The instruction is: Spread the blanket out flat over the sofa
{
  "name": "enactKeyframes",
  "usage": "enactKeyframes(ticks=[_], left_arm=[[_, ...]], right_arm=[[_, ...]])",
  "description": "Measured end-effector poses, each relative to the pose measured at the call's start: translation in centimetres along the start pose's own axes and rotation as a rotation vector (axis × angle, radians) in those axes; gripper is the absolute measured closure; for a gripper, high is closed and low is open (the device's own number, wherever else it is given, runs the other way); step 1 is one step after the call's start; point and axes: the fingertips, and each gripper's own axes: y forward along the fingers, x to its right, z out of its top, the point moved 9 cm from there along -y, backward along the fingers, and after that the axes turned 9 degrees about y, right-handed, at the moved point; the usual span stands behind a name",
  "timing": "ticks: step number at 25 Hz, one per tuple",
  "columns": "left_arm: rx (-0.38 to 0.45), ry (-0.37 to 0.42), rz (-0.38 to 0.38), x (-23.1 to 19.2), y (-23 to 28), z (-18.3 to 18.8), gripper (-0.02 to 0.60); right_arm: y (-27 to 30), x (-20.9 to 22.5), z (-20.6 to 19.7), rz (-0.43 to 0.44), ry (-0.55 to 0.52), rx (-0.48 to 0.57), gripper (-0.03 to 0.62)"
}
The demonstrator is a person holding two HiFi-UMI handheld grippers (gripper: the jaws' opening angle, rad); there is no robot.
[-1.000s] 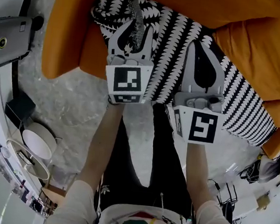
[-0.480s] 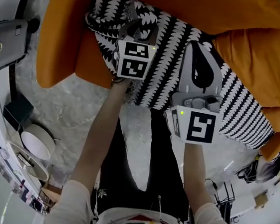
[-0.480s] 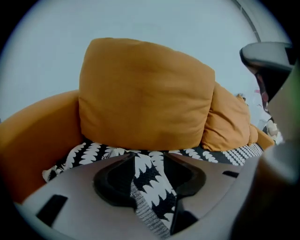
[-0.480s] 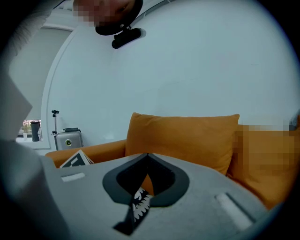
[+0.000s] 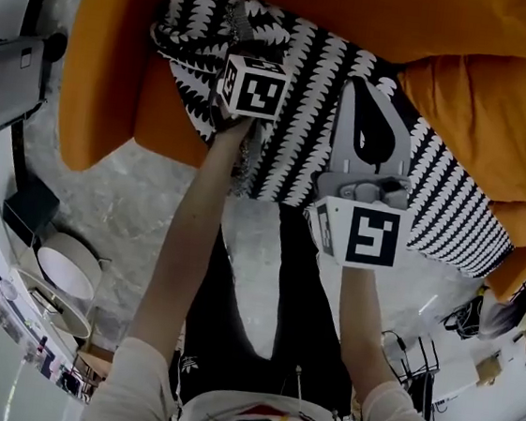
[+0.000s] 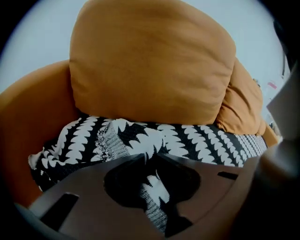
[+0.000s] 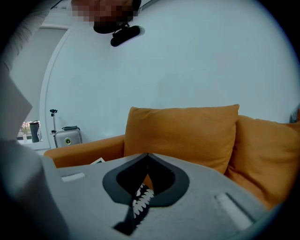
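Across the top of the head view, an orange sofa (image 5: 452, 38), curving down into an armrest at upper left. Against its back, in the left gripper view, one large orange cushion (image 6: 150, 61) at centre and a second cushion (image 6: 243, 103) at right, pressed up to the first.

Draped along the seat from upper left to the right edge of the head view, a black-and-white patterned blanket (image 5: 306, 78). Bunched and folded at the upper-left end by the armrest, flatter toward the right, hanging over the seat's front along the lower edge.

Down the middle of the head view, two bare forearms (image 5: 188, 244), over a grey marbled floor (image 5: 131, 209).

Upper centre-left, the left gripper (image 5: 248, 38), marker cube turned to the camera, tipped down into the bunched end. Closed on the blanket: in the left gripper view, jaw tips together at centre, pinching a raised fold, with more patterned fabric visible through the opening behind the tips.

Right of centre, the right gripper (image 5: 367, 85), over the blanket's middle stretch. Likewise clamped on the blanket: in the right gripper view, tips meeting at centre, a narrow strip of black-and-white fabric trapped just below them.

At the left edge, a silver hard-shell case (image 5: 4, 81), on the floor near the armrest. Lower left, a round white table (image 5: 67, 272). At the left of the right gripper view, a small tripod (image 7: 54, 123) just beside the case.
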Motion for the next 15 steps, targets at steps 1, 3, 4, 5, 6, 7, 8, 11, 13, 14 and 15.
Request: enactKeyframes(ticks=[1, 3, 4, 5, 6, 7, 8, 11, 13, 14, 15], left_arm=[[-0.011, 0.015, 0.011, 0.0, 0.1, -0.2, 0.513], [-0.021, 0.048, 0.025, 0.2, 0.1, -0.3, 0.538], [-0.023, 0.058, 0.027, 0.2, 0.2, -0.3, 0.547], [-0.023, 0.061, 0.025, 0.2, 0.2, -0.3, 0.552], [-0.019, 0.058, 0.022, 0.2, 0.1, -0.3, 0.556], [-0.011, 0.051, 0.021, 0.0, 0.0, -0.3, 0.558], [0.001, 0.041, 0.021, -0.2, -0.2, -0.4, 0.559], [0.055, 0.011, 0.035, -0.8, -1.4, -0.5, 0.56], [0.102, -0.01, 0.056, -1.1, -3.0, -0.2, 0.561], [0.13, -0.024, 0.071, -1.3, -4.0, -0.1, 0.561], [0.16, -0.042, 0.087, -1.6, -5.2, 0.0, 0.561]], right_arm=[[0.0, 0.1, -0.1, -0.001, -0.002, -0.003, 0.589], [0.0, 0.2, -0.1, -0.003, -0.002, -0.006, 0.589], [0.0, 0.3, 0.0, -0.005, -0.002, -0.007, 0.589], [0.1, 0.4, 0.0, -0.008, -0.003, -0.007, 0.589], [0.2, 0.3, -0.1, -0.011, -0.002, -0.008, 0.589], [0.3, 0.2, -0.1, -0.014, 0.0, -0.009, 0.589], [0.4, 0.1, -0.1, -0.015, 0.001, -0.008, 0.589], [0.4, -0.2, -0.1, -0.012, -0.017, -0.004, 0.589], [0.3, -0.5, 0.3, -0.006, -0.028, 0.001, 0.589], [0.3, -0.7, 0.6, -0.002, -0.031, 0.005, 0.589], [0.3, -0.9, 0.9, 0.004, -0.033, 0.009, 0.589]])
